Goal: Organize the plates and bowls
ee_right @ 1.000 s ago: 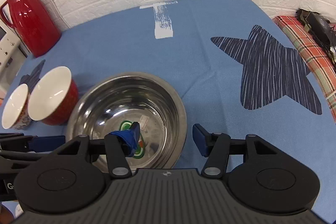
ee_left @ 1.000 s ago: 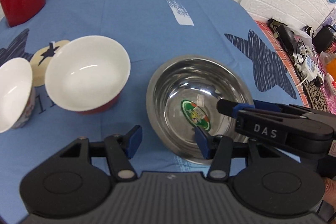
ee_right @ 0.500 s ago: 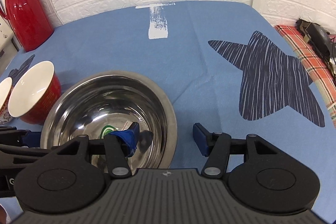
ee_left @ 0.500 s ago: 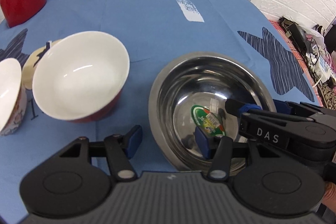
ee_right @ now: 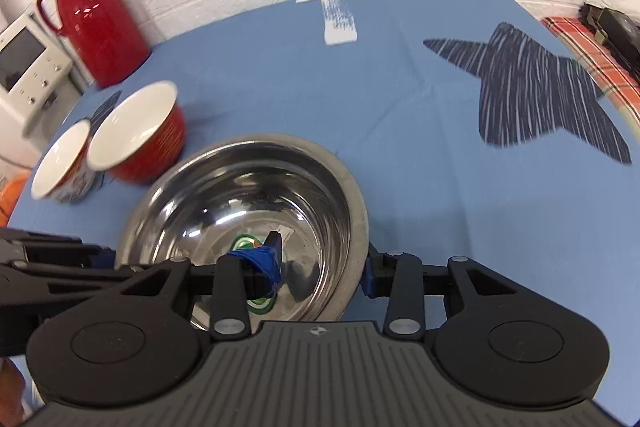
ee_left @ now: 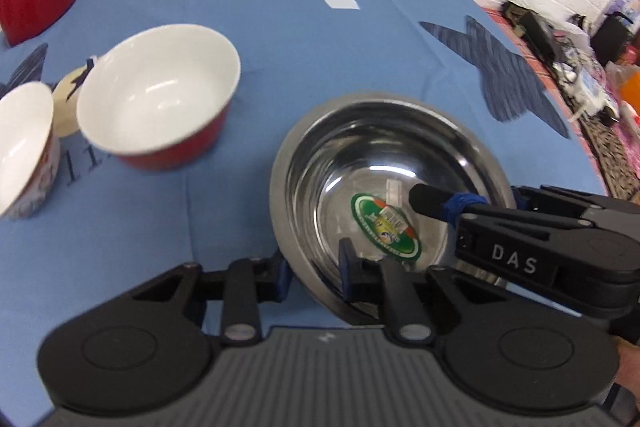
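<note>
1. The steel bowl has just been straddled at its near rim by both grippers; earlier, the left gripper stood short of it.
2. The fingers of the left gripper and of the right gripper are seen part-open astride the rim; a firm clamp cannot be confirmed.
3. The steel bowl appears tilted, beside the red bowl on the worktop; a lift is judged imminent.
</note>
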A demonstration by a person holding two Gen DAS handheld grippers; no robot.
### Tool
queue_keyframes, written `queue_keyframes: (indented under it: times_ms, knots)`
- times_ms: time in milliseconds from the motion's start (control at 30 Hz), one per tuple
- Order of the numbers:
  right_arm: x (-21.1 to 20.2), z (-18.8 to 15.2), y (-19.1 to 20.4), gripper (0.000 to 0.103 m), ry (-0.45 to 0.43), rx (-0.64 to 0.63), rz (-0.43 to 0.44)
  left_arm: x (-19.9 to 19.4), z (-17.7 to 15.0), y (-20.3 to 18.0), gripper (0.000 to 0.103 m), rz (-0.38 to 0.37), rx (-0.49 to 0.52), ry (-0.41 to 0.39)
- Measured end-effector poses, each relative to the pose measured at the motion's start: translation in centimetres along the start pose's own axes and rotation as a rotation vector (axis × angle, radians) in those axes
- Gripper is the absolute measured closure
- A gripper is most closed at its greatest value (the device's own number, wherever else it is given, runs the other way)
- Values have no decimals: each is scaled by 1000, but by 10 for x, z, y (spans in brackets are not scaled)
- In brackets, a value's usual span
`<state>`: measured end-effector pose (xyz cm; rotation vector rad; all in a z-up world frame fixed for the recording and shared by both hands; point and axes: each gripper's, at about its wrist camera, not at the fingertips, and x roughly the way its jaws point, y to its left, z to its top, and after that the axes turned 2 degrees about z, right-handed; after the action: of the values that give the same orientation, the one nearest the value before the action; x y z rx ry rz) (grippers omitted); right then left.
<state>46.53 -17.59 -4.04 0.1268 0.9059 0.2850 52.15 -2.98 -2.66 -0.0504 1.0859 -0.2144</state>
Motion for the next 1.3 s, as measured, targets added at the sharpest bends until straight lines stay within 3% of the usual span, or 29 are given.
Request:
queue_keyframes:
  times_ms: [333, 500, 667, 933, 1300]
  knots:
    - [-89, -95, 20, 79, -25, 1, 1, -86, -108, -26, 90, -63, 100, -29]
    - [-119, -139, 40, 75, -20, -7, 10, -105, -168, -27, 89, -81, 125, 3]
    - [-125, -170, 52, 74, 3, -6, 21, -109, -209, -17, 88, -99, 113, 39]
    - [-130, -196, 59, 73, 38, -24, 15, -121, -235, -16, 88, -84, 163, 22]
    - [-134, -197, 45, 72, 42, -22, -27, -105, -229, -38, 88, -65, 191, 31]
